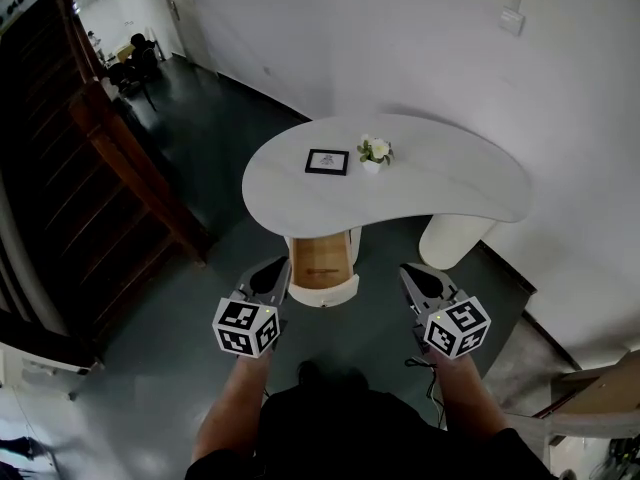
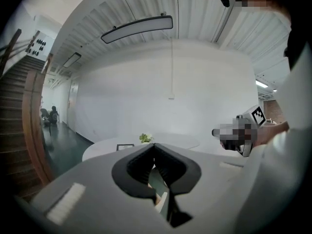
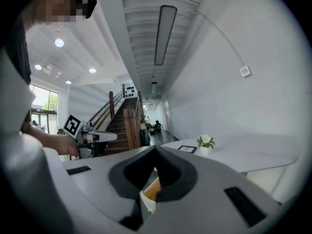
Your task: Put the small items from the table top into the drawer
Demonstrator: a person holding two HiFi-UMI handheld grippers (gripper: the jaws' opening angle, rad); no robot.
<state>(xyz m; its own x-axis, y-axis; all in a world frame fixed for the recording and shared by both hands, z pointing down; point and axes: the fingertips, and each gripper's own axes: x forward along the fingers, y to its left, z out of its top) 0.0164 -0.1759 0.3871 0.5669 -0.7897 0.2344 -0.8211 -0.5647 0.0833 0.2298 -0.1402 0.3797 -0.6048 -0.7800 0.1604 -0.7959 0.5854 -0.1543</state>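
Claws closed on nothing: my left claw [image 1: 280,271] and right claw [image 1: 410,274] flank the open drawer [image 1: 322,268]; frame [image 1: 327,162] and plant [image 1: 374,151] beyond it.

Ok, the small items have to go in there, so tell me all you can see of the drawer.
The drawer stands pulled open under the front edge of the white table, reaching toward the person. Its front is white and rounded, and its inside is light wood-coloured. No item shows clearly in it.
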